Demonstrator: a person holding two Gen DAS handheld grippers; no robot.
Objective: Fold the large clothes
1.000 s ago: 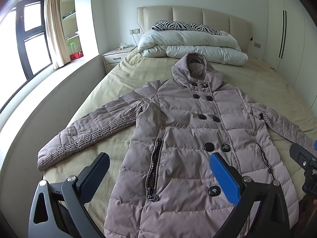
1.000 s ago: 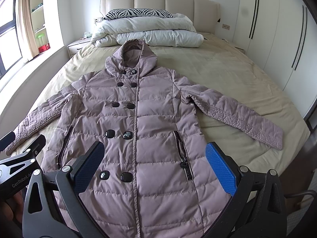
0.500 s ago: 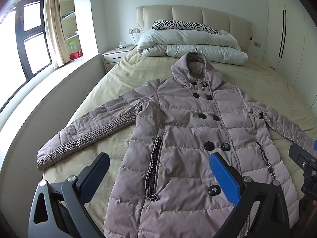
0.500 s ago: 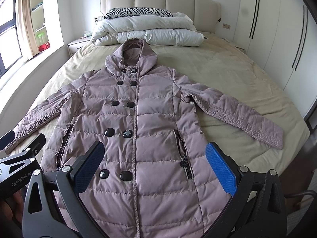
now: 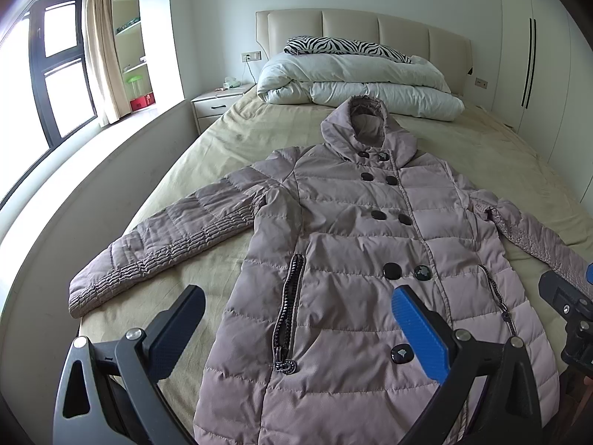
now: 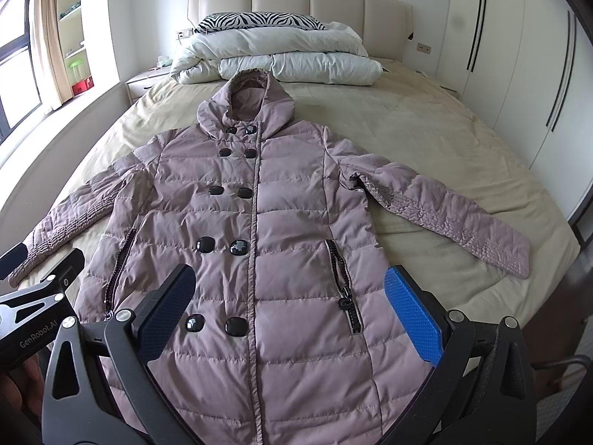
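While the bed [image 6: 444, 155] fills most of both views under its beige cover, the padded coat [image 6: 259, 259] lies flat on the cover, front side up, hood toward the headboard [image 6: 296, 0] and hem toward the foot of the bed, nearest the cameras. Beyond the coat's hood a folded white duvet [image 6: 274, 59] is piled against the headboard, with a zebra-striped pillow [image 6: 259, 20] on top of it. A bedside cabinet [image 5: 218, 105] stands beside the bed, off the coat's left-hand side in both views, at the headboard end, and white wardrobe doors [image 6: 519, 74] line the wall on the opposite side. Both sleeves spread out from the coat's body: one [image 5: 166, 244] reaches toward the window side, the other [image 6: 444, 215] toward the wardrobe side, each lying on the cover. The coat is buttoned shut with two columns of dark buttons, and a zipped pocket [image 6: 344, 285] sits on each side of them (the pulls hang at the lower ends). Above the coat's hem the left tongs [image 5: 296, 319] are spread wide and hold nothing, framing the window-side pocket in the left view. Just beside them, the right tongs [image 6: 289, 304] are likewise spread wide over the hem and clear of the fabric, framing the lowest pair of buttons [image 6: 217, 324].
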